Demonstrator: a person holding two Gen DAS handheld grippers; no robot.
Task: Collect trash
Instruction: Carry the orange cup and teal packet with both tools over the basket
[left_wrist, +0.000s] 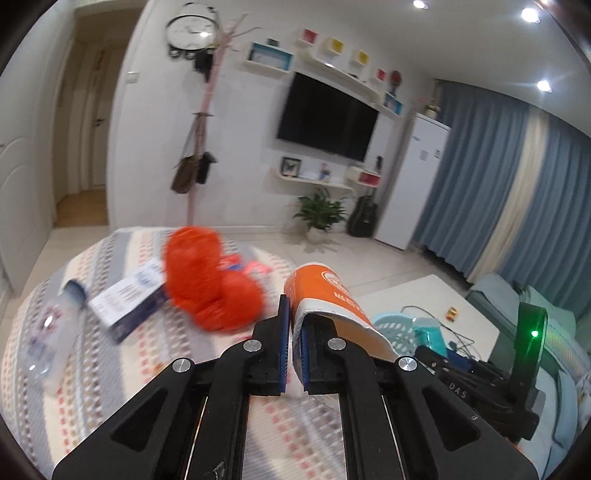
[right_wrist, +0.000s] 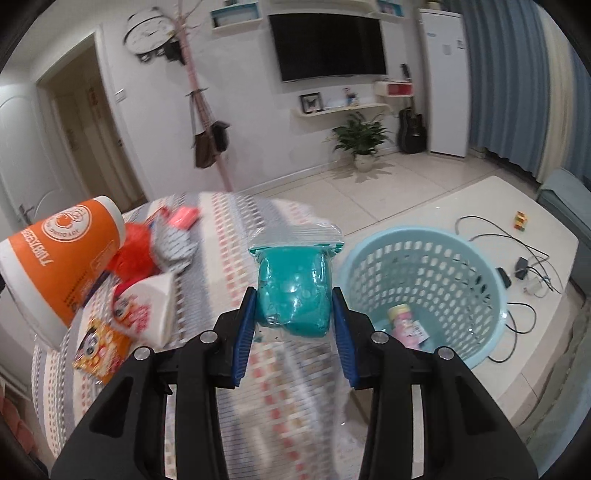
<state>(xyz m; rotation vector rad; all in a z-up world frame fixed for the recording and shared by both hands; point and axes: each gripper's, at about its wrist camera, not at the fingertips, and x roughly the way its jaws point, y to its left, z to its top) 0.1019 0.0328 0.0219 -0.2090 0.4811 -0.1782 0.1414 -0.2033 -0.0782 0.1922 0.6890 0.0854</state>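
Two tools, one cup (left_wrist: 325, 295), one bag (right_wrist: 295, 291)

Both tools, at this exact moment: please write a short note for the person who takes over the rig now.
Left tool: shut on the wall of the orange paper cup, one finger inside it, cup lifted.
Right tool: shut on the zip bag of teal stuff, held above the table edge beside the blue basket.
Done: a small pink-labelled bottle lies in the basket.
Left: drop the bag and cup in the basket, then collect the clear plastic bottle, white box, red net bag and snack packets from the striped tablecloth.
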